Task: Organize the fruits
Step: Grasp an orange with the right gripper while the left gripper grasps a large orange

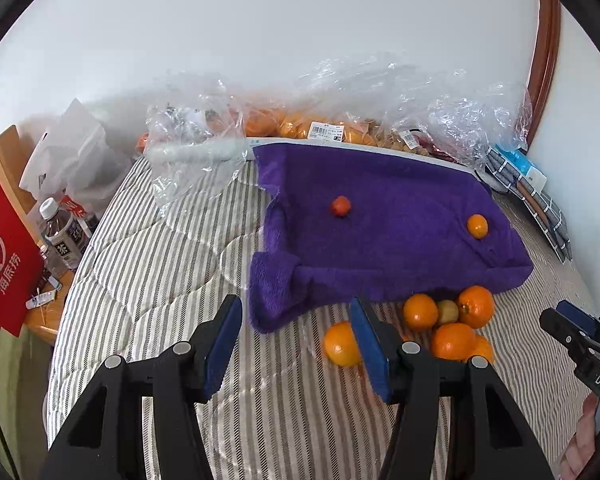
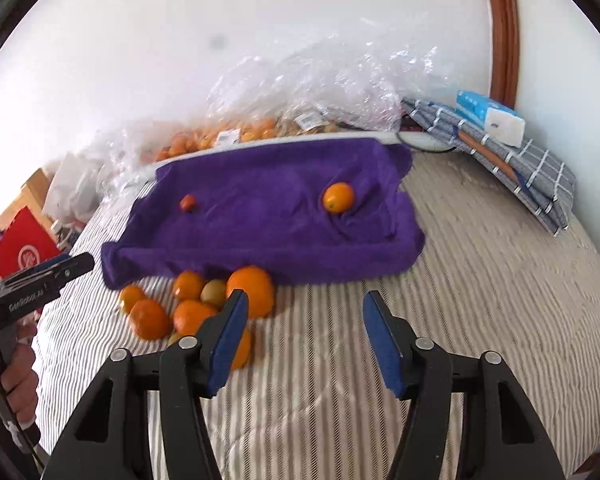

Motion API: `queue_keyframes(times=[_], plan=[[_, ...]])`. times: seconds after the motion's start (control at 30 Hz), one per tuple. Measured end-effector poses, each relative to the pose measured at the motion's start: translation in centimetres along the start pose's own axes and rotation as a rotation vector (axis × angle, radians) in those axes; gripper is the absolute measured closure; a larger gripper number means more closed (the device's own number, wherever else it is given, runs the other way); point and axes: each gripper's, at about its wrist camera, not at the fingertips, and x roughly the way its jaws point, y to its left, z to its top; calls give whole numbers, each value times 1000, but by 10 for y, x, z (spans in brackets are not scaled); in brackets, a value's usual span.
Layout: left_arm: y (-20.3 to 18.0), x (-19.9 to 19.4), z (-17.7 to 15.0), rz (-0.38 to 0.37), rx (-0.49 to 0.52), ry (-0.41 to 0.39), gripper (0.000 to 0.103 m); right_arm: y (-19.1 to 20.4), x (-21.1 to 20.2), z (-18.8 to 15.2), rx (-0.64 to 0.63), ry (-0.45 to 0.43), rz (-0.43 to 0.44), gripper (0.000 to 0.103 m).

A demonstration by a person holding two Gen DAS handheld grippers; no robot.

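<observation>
A purple towel-lined tray (image 1: 388, 216) (image 2: 260, 216) lies on the striped bed. In it sit a small red fruit (image 1: 341, 205) (image 2: 188, 202) and one orange (image 1: 477, 226) (image 2: 338, 197). Several loose oranges (image 1: 452, 340) (image 2: 250, 290) and a greenish-brown kiwi (image 1: 447, 311) (image 2: 214, 292) lie on the bed at the tray's near edge. My left gripper (image 1: 296, 324) is open and empty, left of the pile, with one orange (image 1: 340, 344) beside its right finger. My right gripper (image 2: 306, 320) is open and empty, just right of the pile.
Clear plastic bags (image 1: 340, 92) with more oranges lie behind the tray by the wall. Folded checked cloth (image 2: 512, 160) and a tissue pack (image 2: 490, 116) sit at the far right. A bedside table with bottles (image 1: 62, 236) and a red bag (image 1: 4, 256) stands at left.
</observation>
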Motion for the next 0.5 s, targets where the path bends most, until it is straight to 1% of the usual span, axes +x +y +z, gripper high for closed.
queue_keyframes(times=[0.07,0.1,0.13,0.17,0.23,0.3,0.43,0.5], plan=[[7,0,-8,3,-9,11,49,7,0,-10,-16,2,25,46],[10,1,-12,3,-12,17,49,11,2,-15,-26,3,32,49],[13,2,-16,5,-16,24,49,16,5,-21,-40,9,37,55],[16,4,-20,8,-21,35,49,20,8,-26,-50,17,41,57],[23,9,-27,4,-29,58,49,29,17,-34,-69,43,52,64],[30,12,-33,2,-40,71,49,36,24,-39,-86,55,60,66],[42,15,-40,6,-58,75,49,46,34,-41,-103,62,88,66],[45,18,-40,-11,-68,84,49,49,40,-40,-106,73,86,66]])
